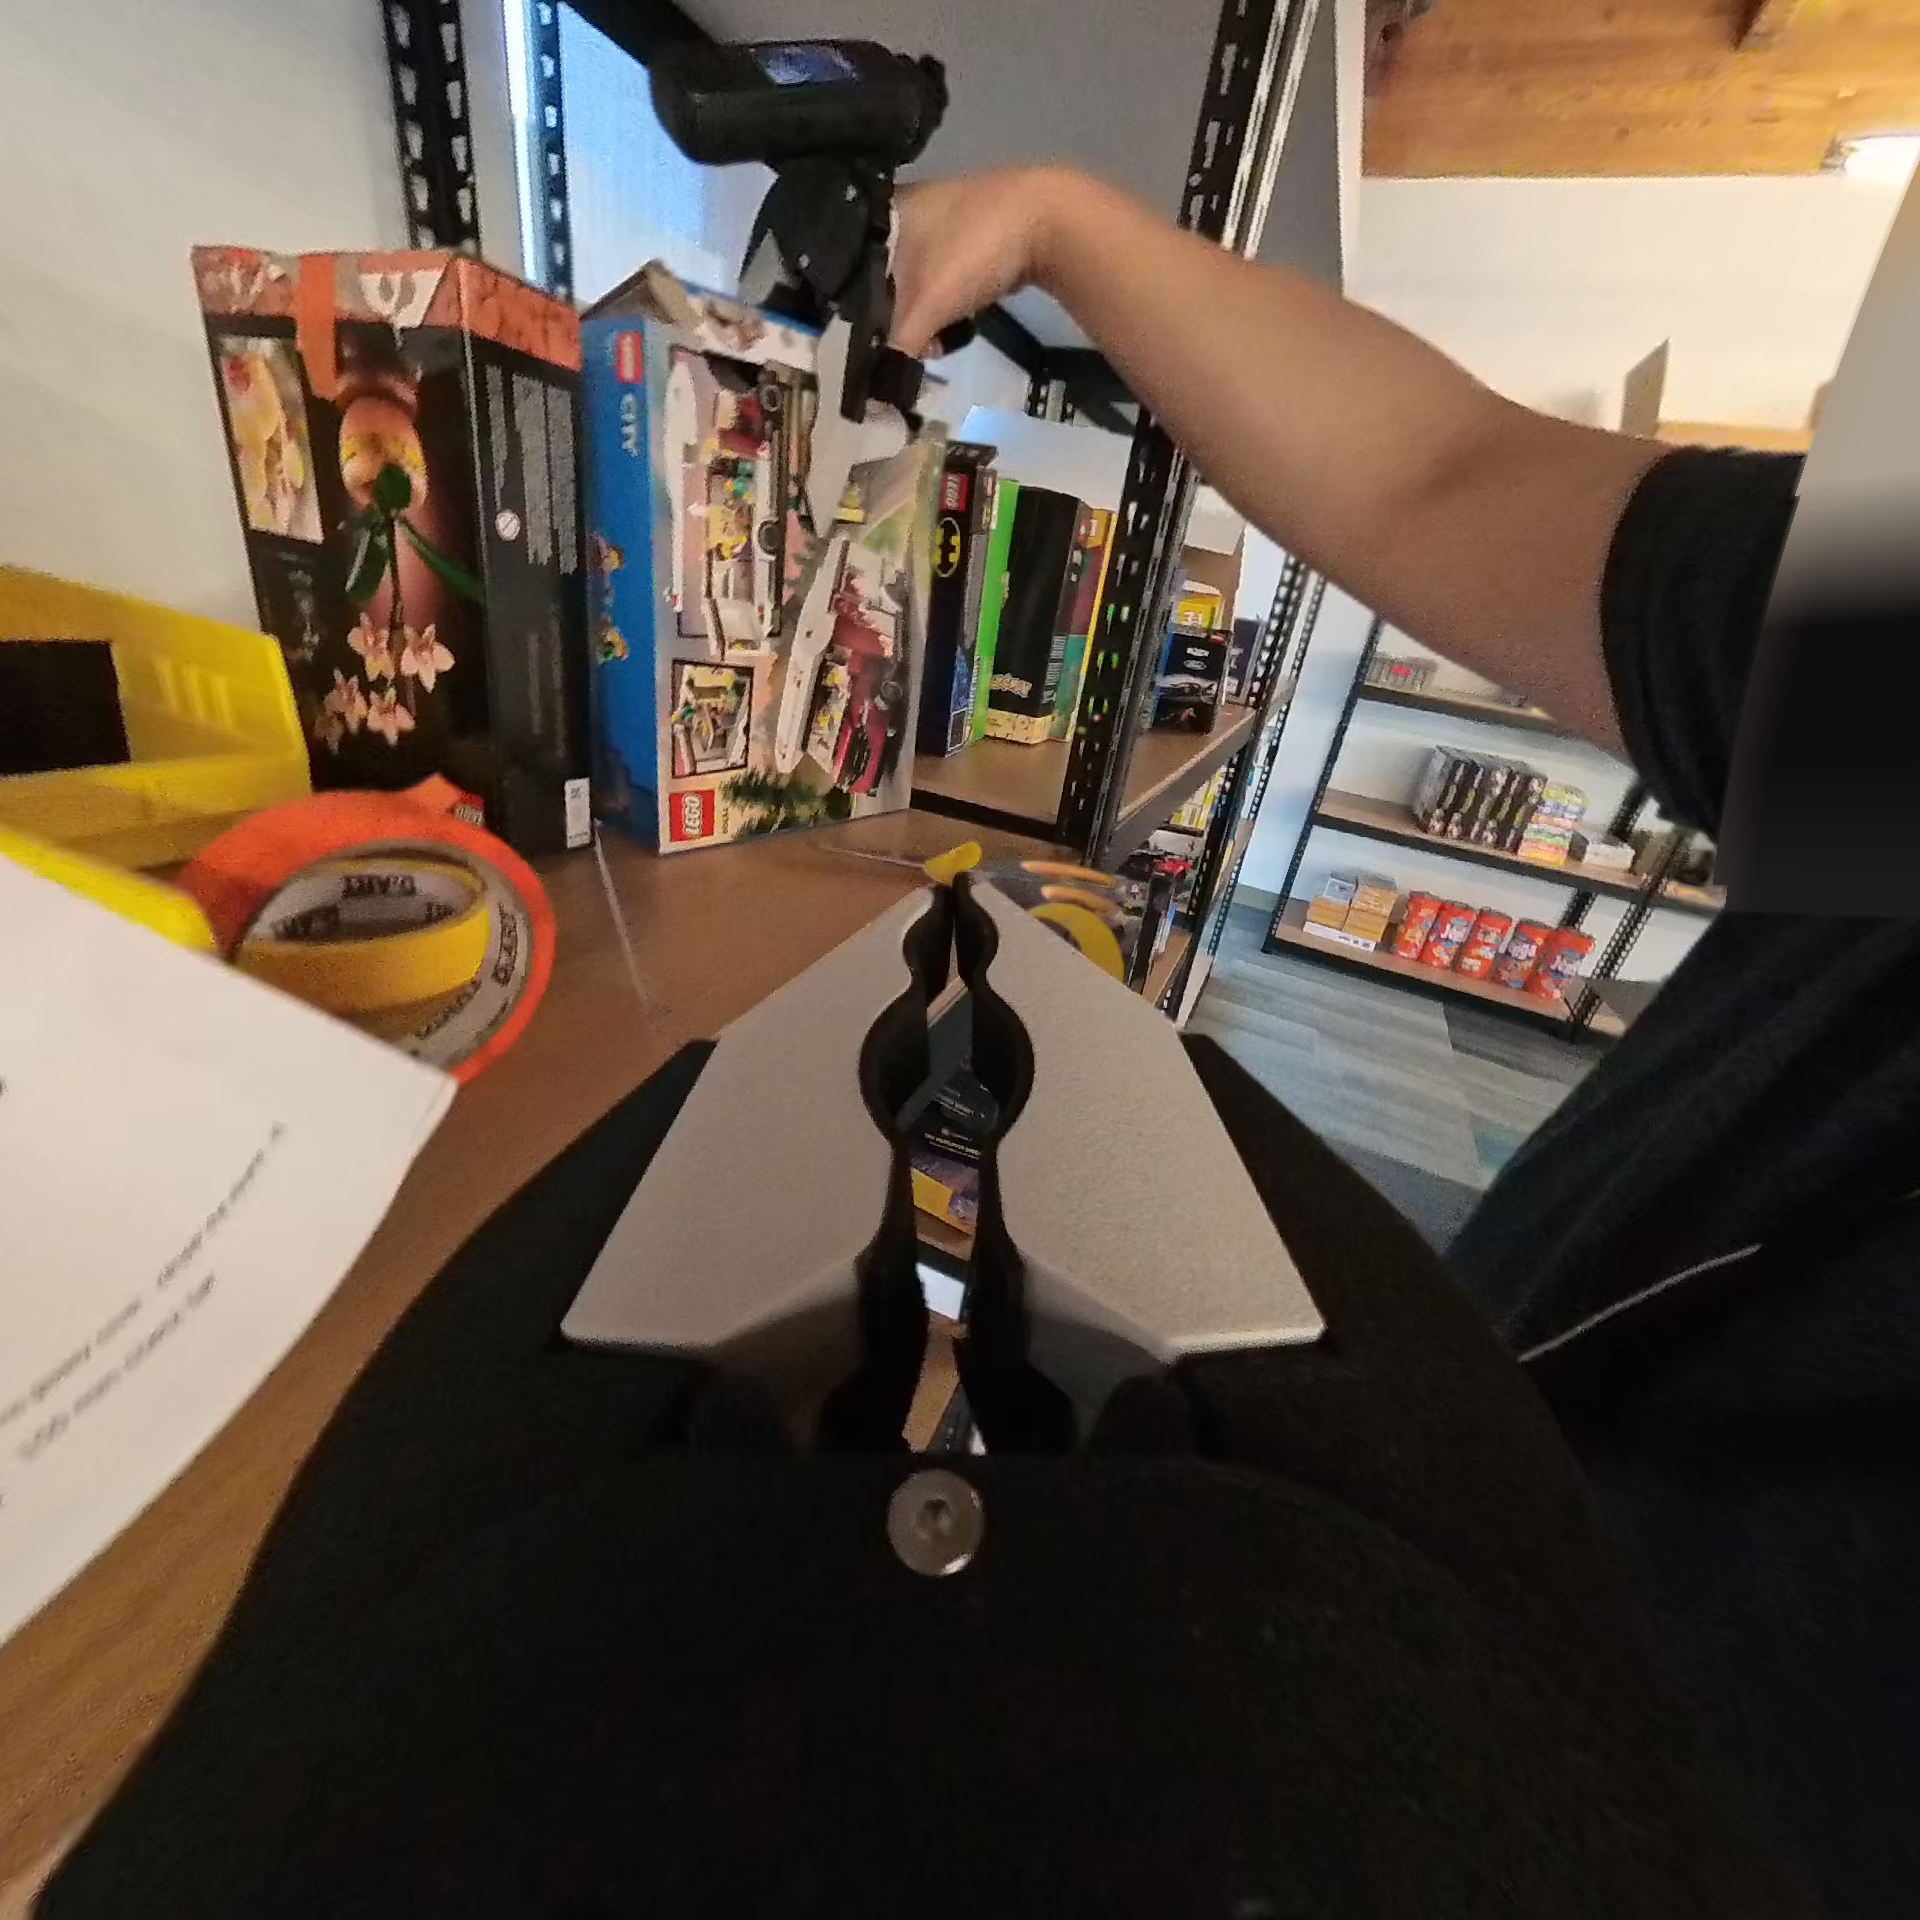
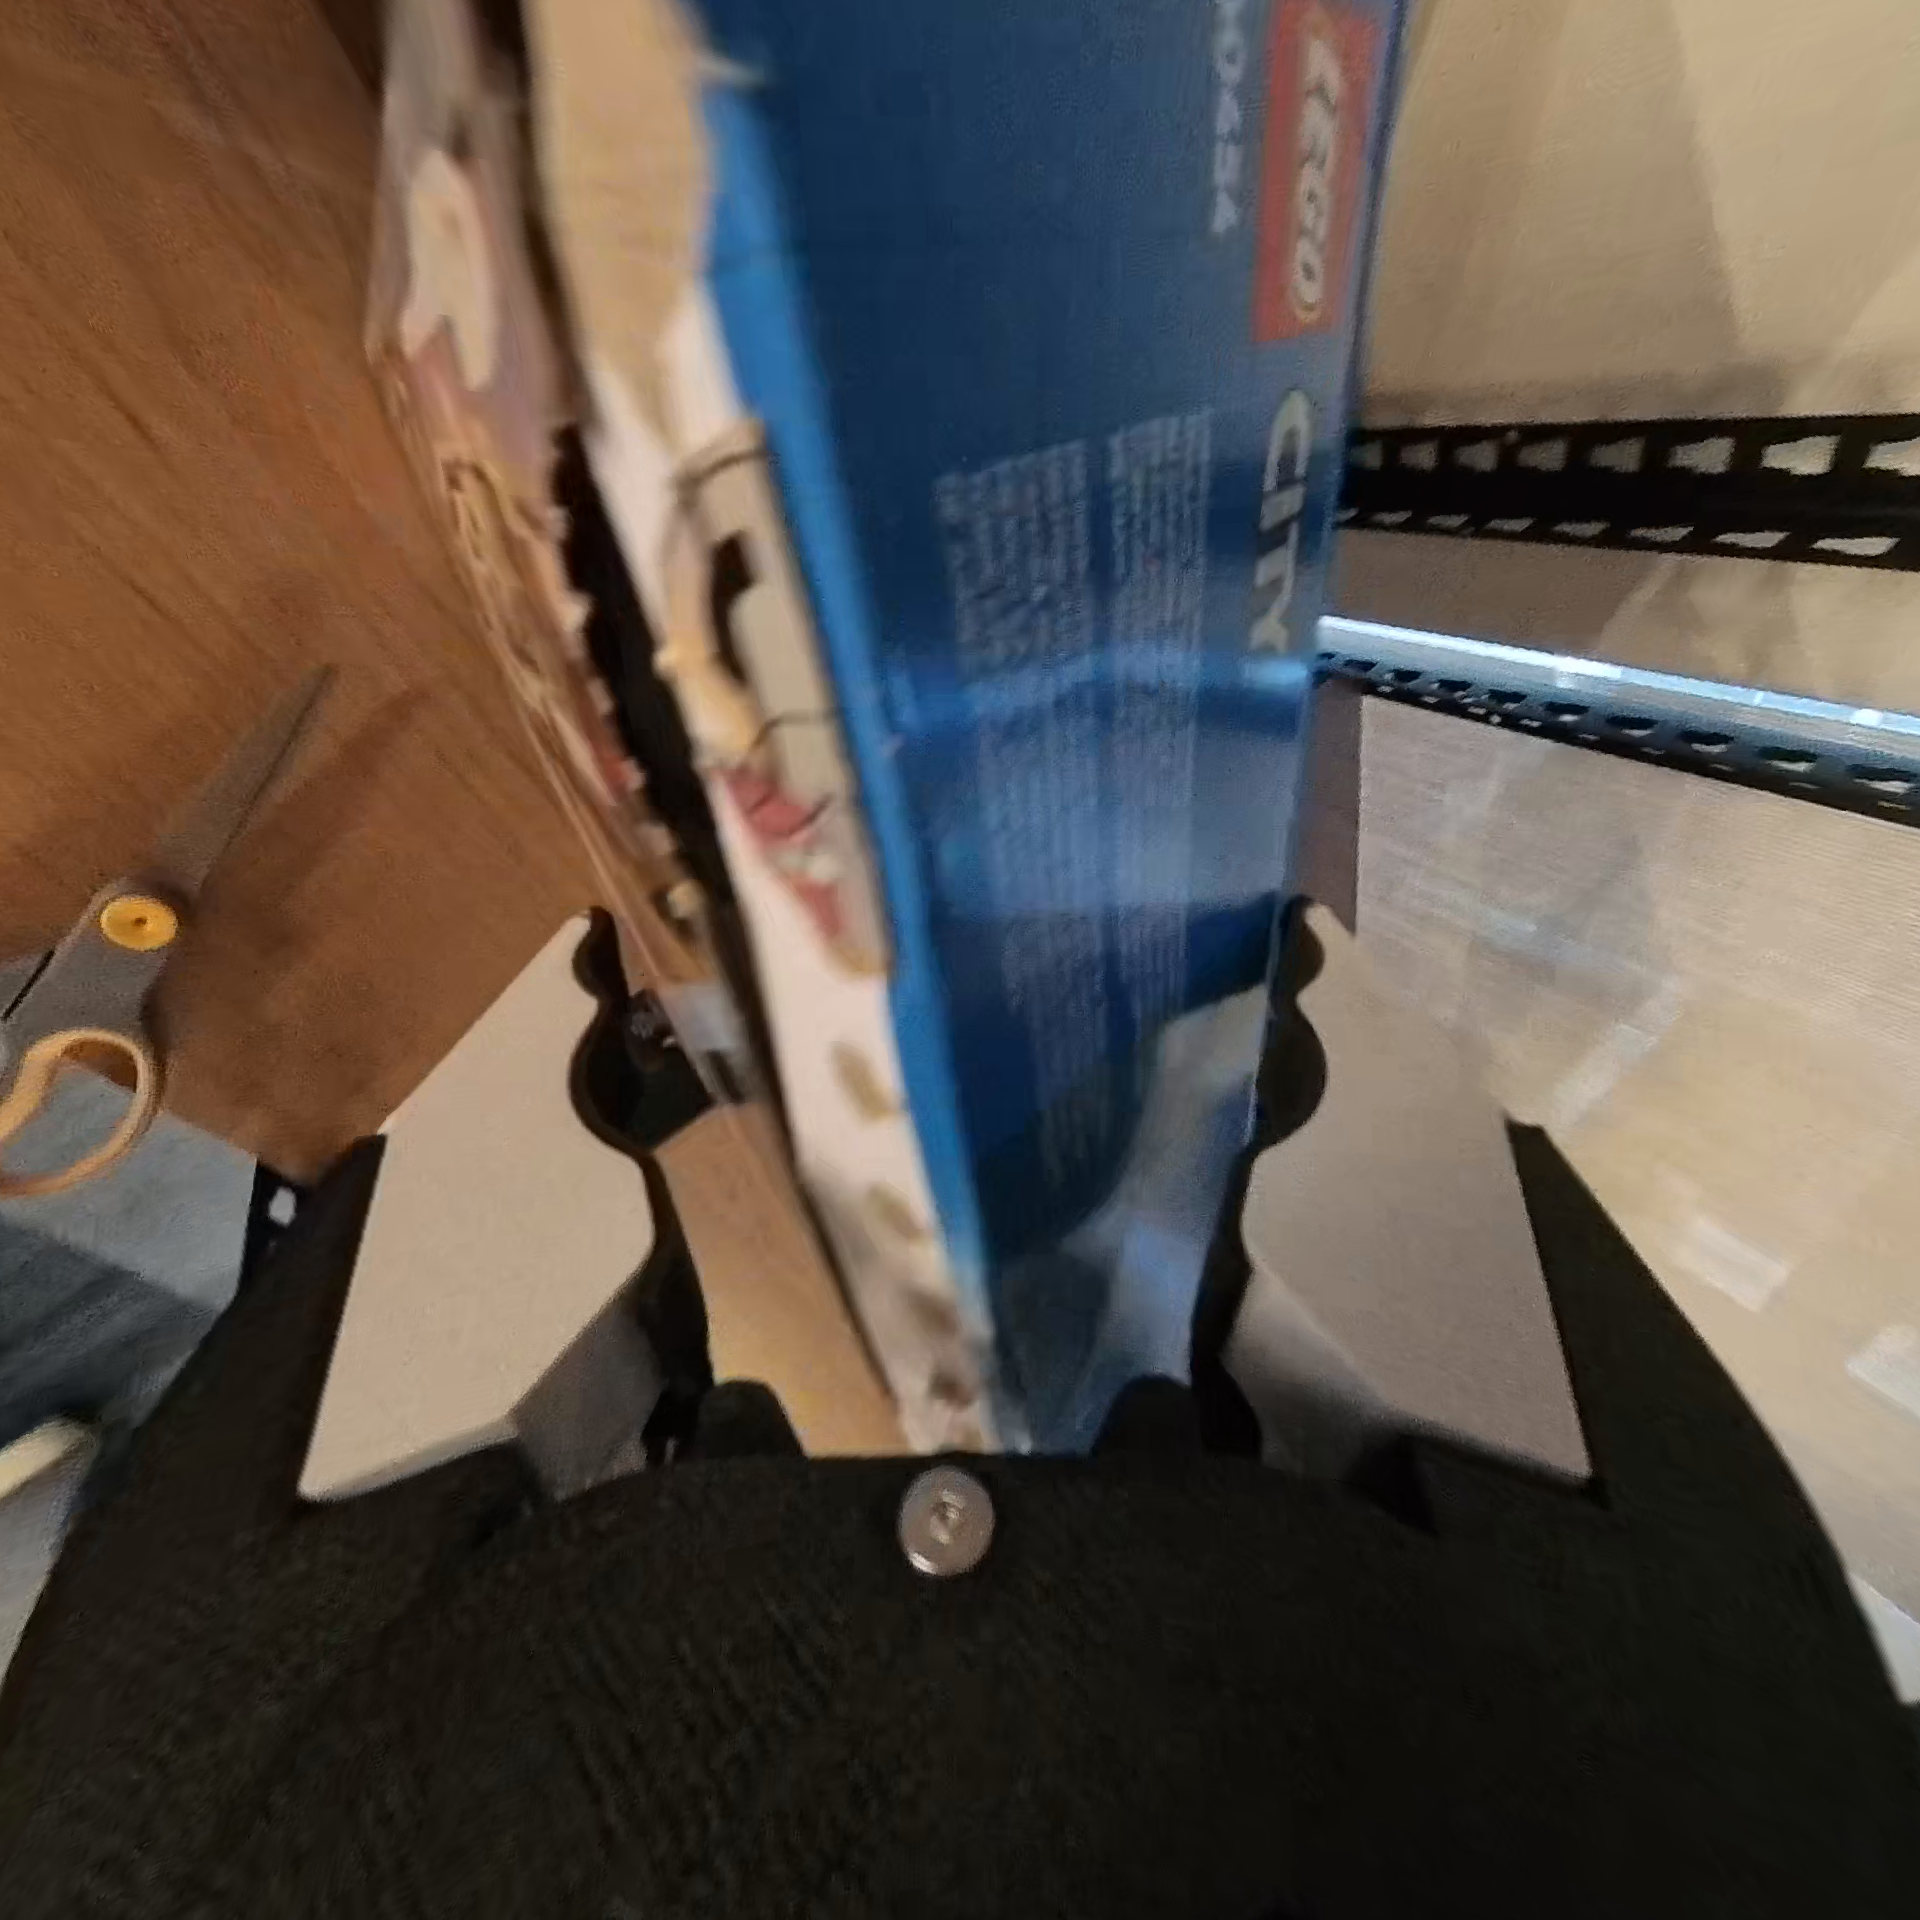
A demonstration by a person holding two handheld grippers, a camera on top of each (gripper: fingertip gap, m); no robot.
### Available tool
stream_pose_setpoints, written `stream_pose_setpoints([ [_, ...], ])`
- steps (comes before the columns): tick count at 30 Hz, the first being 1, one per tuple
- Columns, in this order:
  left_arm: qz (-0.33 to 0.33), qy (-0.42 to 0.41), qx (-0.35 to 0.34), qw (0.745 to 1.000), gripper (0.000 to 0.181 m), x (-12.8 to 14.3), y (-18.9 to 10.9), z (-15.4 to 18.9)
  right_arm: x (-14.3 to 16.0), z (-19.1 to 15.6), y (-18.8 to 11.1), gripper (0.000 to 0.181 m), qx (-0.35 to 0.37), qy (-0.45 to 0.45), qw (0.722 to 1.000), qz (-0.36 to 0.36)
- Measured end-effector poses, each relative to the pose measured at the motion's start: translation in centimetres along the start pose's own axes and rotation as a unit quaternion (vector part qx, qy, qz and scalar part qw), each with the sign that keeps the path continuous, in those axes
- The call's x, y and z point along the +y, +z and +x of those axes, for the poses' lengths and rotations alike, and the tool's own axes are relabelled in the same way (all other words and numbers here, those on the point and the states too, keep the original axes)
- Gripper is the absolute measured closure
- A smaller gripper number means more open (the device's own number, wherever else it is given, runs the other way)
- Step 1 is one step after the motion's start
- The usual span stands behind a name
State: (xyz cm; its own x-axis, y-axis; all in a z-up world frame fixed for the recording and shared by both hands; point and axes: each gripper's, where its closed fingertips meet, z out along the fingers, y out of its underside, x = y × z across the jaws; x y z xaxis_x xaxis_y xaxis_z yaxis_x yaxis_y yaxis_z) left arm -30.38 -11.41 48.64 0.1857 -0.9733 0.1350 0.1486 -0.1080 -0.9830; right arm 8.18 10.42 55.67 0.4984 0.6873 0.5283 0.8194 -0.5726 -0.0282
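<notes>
1. Two grippers show: the right gripper [image 2: 951, 935], at frame centre, is spread wide and straddles the top of a blue box [image 2: 1039, 623], its fingers not visibly pressing the sides.
2. The left gripper [image 1: 956, 883], mid-frame, is closed on nothing above the wooden shelf [image 1: 748, 914].
3. Scissors [image 2: 114, 956] lie lower left; tape rolls [image 1: 384, 925] sit left.

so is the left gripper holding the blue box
No, the left gripper is shut on nothing above the shelf, while the right gripper straddles the blue box.
</notes>
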Motion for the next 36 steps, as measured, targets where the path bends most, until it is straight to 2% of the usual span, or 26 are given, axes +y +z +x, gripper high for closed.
stream_pose_setpoints([
  [6,-0.018,0.030,0.027,0.999,0.181,-1.8,2.8,0.5,-2.2,0.9,-3.6,0.057,0.048,0.020,0.993,0.106],
  [9,-0.019,0.037,0.043,0.998,0.181,-2.9,4.6,0.8,-2.0,0.9,-5.2,0.057,0.071,0.045,0.988,0.132],
  [11,-0.017,0.044,0.052,0.998,0.181,-3.8,6.1,0.8,-2.2,0.5,-7.3,0.063,0.115,0.060,0.976,0.173],
  [12,-0.017,0.048,0.054,0.997,0.181,-4.3,6.9,0.8,-2.8,-0.3,-8.9,0.066,0.136,0.067,0.964,0.218],
  [14,-0.012,0.058,0.063,0.996,0.181,-5.7,8.6,0.7,-4.4,-4.1,-12.7,0.082,0.141,0.086,0.926,0.339],
  [17,-0.014,0.098,0.058,0.993,0.181,-7.5,11.6,0.2,-4.7,-11.3,-17.3,0.107,0.130,0.130,0.842,0.507],
  [19,-0.019,0.142,0.060,0.988,0.181,-8.3,13.6,0.4,-4.0,-16.1,-18.4,0.123,0.063,0.173,0.780,0.598],
  [24,-0.031,0.262,0.065,0.962,0.181,-8.3,18.0,2.2,-2.5,-22.3,-18.5,0.121,-0.137,0.260,0.665,0.686],
  [25,-0.029,0.277,0.074,0.958,0.181,-8.2,18.7,3.0,-2.4,-22.9,-18.6,0.121,-0.150,0.261,0.657,0.692],
  [28,-0.012,0.306,0.101,0.946,0.181,-8.1,20.8,5.5,-1.4,-22.6,-16.9,0.118,-0.119,0.285,0.677,0.668],
  [30,-0.010,0.322,0.113,0.940,0.181,-7.9,22.0,7.0,-0.5,-23.2,-17.1,0.121,-0.157,0.288,0.662,0.674],
  [32,-0.010,0.324,0.126,0.938,0.181,-7.6,23.1,8.3,1.0,-23.5,-17.3,0.142,-0.176,0.281,0.650,0.684],
  [36,-0.011,0.299,0.142,0.944,0.181,-7.5,24.8,10.0,3.8,-24.5,-18.0,0.162,-0.153,0.220,0.647,0.714],
])
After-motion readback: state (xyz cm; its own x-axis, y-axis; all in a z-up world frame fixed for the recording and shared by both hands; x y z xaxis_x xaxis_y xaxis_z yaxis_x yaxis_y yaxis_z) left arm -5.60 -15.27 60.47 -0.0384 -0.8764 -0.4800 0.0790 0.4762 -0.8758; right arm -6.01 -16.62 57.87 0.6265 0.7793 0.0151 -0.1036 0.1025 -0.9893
